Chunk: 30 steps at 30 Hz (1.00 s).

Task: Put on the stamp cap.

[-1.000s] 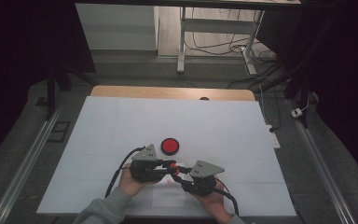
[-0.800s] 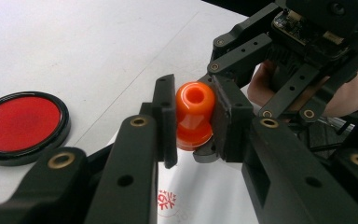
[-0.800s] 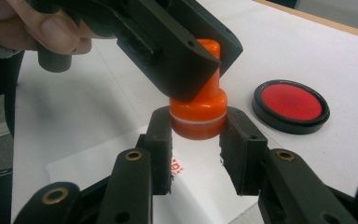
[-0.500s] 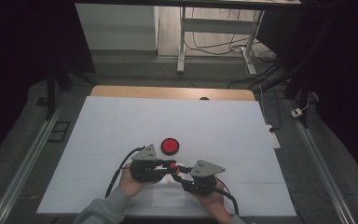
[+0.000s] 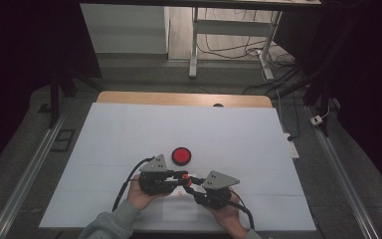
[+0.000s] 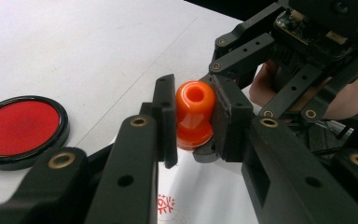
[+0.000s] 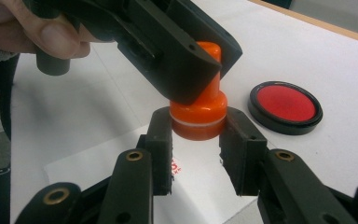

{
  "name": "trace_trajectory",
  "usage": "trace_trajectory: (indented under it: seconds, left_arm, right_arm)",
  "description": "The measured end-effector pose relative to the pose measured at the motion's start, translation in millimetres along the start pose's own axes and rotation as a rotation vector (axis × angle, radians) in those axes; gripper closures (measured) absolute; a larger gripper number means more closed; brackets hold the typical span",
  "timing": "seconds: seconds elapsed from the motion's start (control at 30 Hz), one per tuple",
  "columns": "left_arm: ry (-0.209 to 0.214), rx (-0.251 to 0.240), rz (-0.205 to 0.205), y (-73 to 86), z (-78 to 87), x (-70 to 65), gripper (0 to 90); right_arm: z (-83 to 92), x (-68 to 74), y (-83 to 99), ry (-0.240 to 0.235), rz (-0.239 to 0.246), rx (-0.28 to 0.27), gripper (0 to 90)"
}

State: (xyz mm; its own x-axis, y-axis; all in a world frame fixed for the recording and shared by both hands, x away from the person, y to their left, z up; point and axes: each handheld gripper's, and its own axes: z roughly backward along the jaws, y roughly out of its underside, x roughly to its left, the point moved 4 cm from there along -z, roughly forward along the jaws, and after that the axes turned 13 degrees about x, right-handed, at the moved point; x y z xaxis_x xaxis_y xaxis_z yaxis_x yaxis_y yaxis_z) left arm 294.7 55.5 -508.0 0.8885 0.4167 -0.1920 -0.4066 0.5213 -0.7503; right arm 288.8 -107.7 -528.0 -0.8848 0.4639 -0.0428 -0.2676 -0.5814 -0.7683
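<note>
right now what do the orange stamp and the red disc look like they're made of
Stamp: seemingly glossy moulded plastic, with bright highlights on its rounded top and smooth, even colour.
Disc: matte red face, perhaps an ink pad, in a shiny black rim, likely plastic; the face's material is unclear.

Glossy orange plastic on the stamp [image 6: 194,114], smooth, with a bright highlight along its rounded neck. Matt black plastic on the left tool [image 6: 193,121] and right tool [image 7: 196,135], dotted with brass-coloured metal rivets. Shiny black rim and flat red, slightly grainy face on the ink pad [image 7: 285,106]. Matt white paper sheet [image 7: 205,186], printed with a small red mark. Smooth white matt covering over the desk [image 5: 129,134], pale wood showing at the far edge. Grey knitted cloth on the sleeve [image 5: 110,225].
</note>
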Motion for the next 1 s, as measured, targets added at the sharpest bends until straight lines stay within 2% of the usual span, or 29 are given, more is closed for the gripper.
trace_trajectory:
  seconds: [0.63,0.87,1.0]
  left_arm:
    - [-0.035,-0.017,-0.012,3.3,-4.4,-2.8,73.1]
    - [-0.033,-0.025,-0.006,3.4,-4.4,-2.5,73.0]
    - [-0.034,-0.011,0.001,3.1,-4.9,-2.2,72.8]
  right_arm:
    - [-0.2,1.4,-0.4,0.036,0.006,0.036,64.7]
    - [-0.6,0.3,-0.4,0.015,0.005,0.025,64.6]
    - [-1.3,0.1,0.6,0.011,0.004,0.028,64.4]
